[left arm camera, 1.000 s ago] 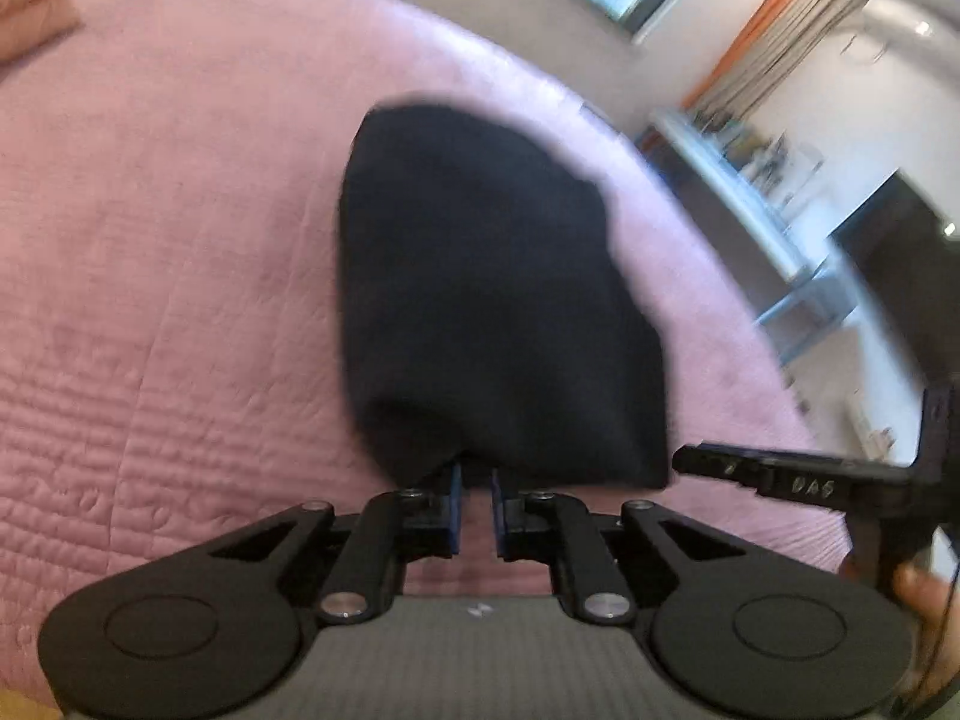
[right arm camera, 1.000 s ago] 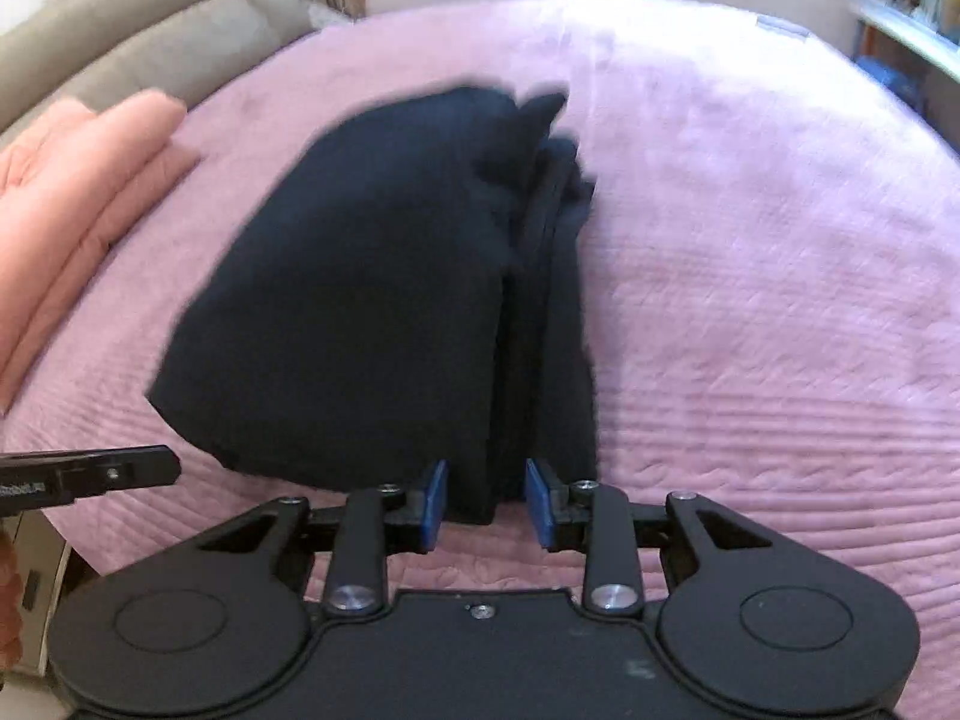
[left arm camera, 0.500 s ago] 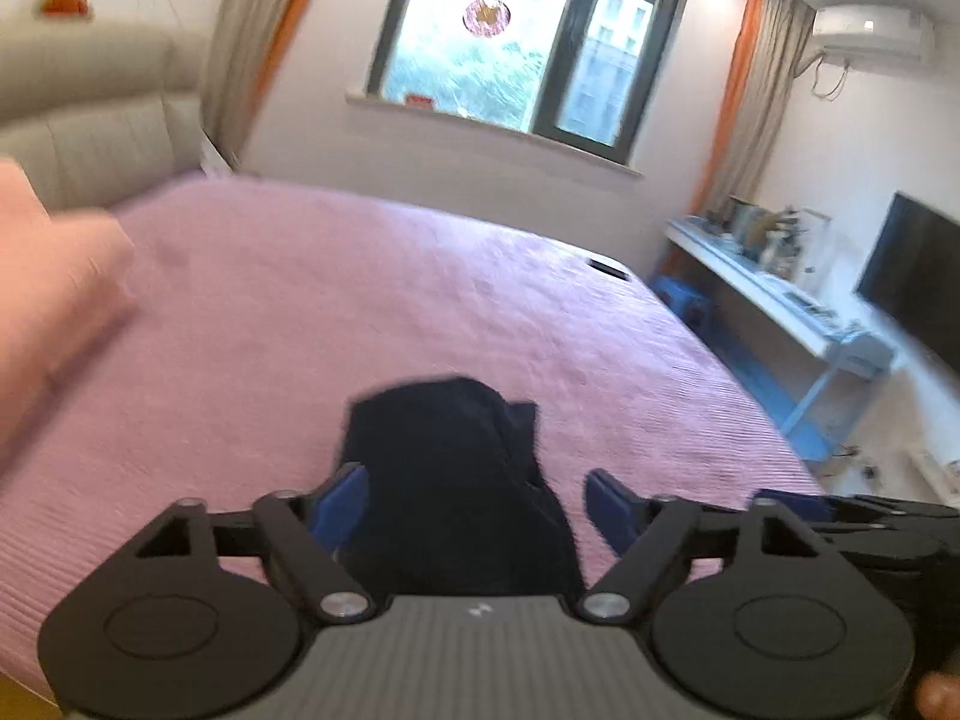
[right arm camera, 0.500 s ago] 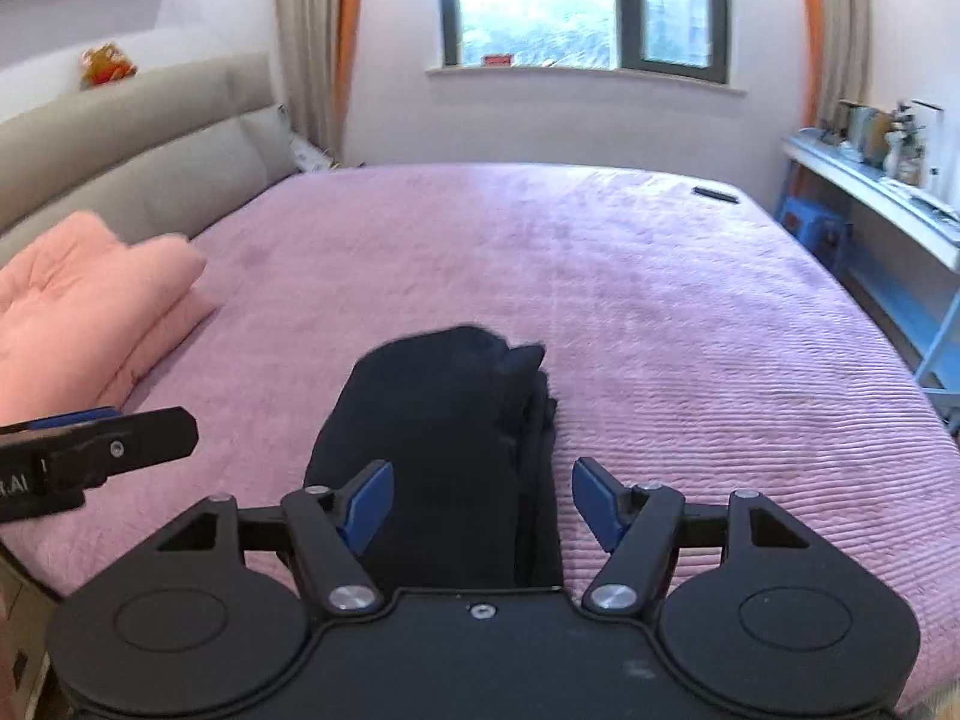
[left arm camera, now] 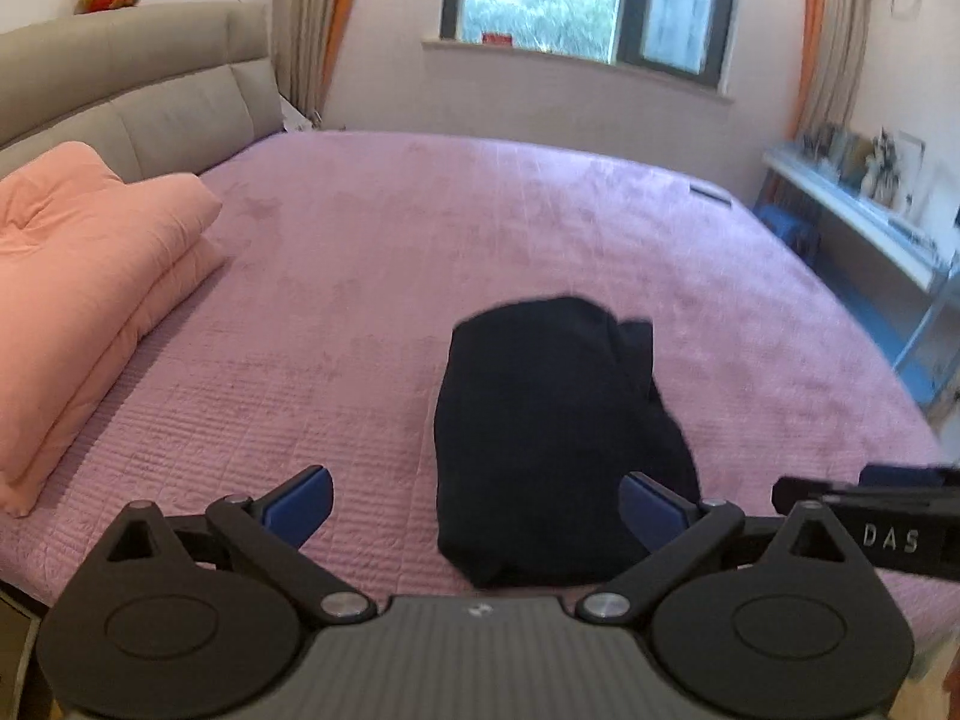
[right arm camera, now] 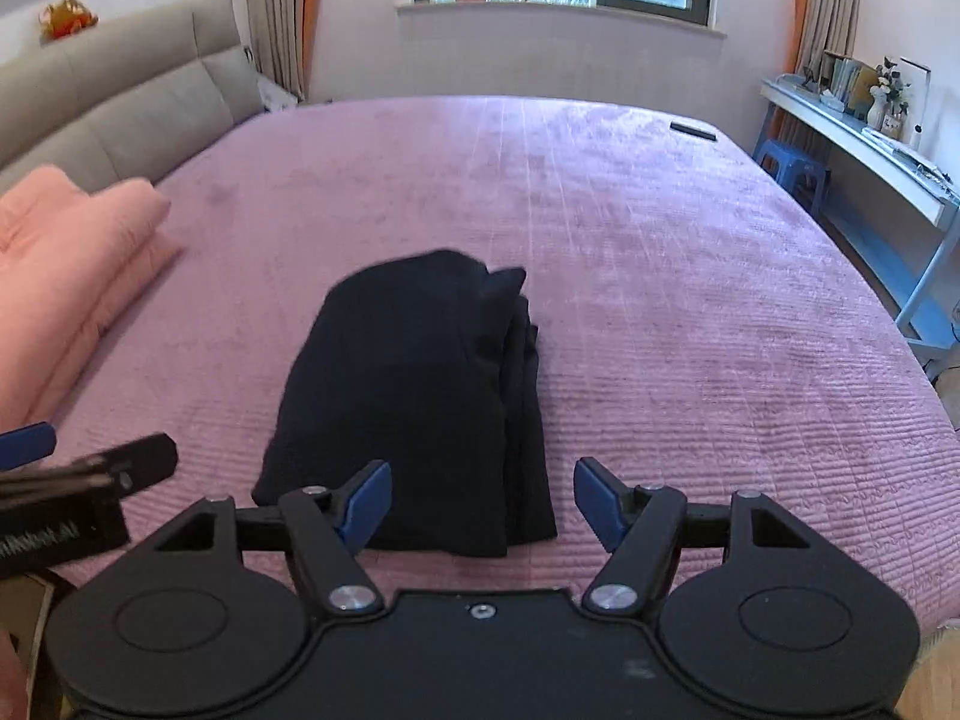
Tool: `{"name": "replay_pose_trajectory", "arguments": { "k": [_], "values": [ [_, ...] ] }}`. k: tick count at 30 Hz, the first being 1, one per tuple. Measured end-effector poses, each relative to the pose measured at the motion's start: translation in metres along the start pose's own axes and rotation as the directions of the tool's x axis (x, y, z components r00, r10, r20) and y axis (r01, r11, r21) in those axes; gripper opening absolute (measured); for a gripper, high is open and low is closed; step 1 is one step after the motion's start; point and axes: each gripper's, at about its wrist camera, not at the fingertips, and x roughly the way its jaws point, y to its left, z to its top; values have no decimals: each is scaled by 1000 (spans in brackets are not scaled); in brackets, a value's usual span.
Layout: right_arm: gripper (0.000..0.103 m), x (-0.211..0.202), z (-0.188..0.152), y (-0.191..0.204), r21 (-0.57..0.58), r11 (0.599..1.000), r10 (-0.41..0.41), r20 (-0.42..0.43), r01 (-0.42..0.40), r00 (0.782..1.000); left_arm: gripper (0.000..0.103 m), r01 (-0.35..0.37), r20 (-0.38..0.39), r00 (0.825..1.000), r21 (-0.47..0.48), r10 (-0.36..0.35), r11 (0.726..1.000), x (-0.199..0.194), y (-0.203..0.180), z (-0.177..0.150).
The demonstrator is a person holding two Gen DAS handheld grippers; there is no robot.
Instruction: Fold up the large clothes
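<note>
Two hand-held grippers hover above the bed (right arm camera: 690,276): left hand-held gripper (left arm camera: 474,507) opening, right hand-held gripper (right arm camera: 483,501) released, both empty. Black garment (right arm camera: 420,396), seemingly folded, lies on the bed.

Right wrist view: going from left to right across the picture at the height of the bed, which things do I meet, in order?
Folded pink blanket → folded black garment on the purple bedspread → blue stool → long shelf by the wall.
</note>
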Motion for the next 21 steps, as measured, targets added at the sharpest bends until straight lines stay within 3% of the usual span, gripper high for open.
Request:
{"name": "replay_pose_trajectory", "arguments": {
  "k": [5, 21],
  "values": [
    [80, 14, -4, 3, -13, 1000, -17, -29, 17, 999, 102, 19, -43, 999, 9, -18, 1000, 22, -4, -5],
    [80, 21, -2, 1, -21, 1000, -24, -35, 23, 999, 102, 5, -39, 999, 44, -3, 999, 28, -2, -3]
  ]
}}
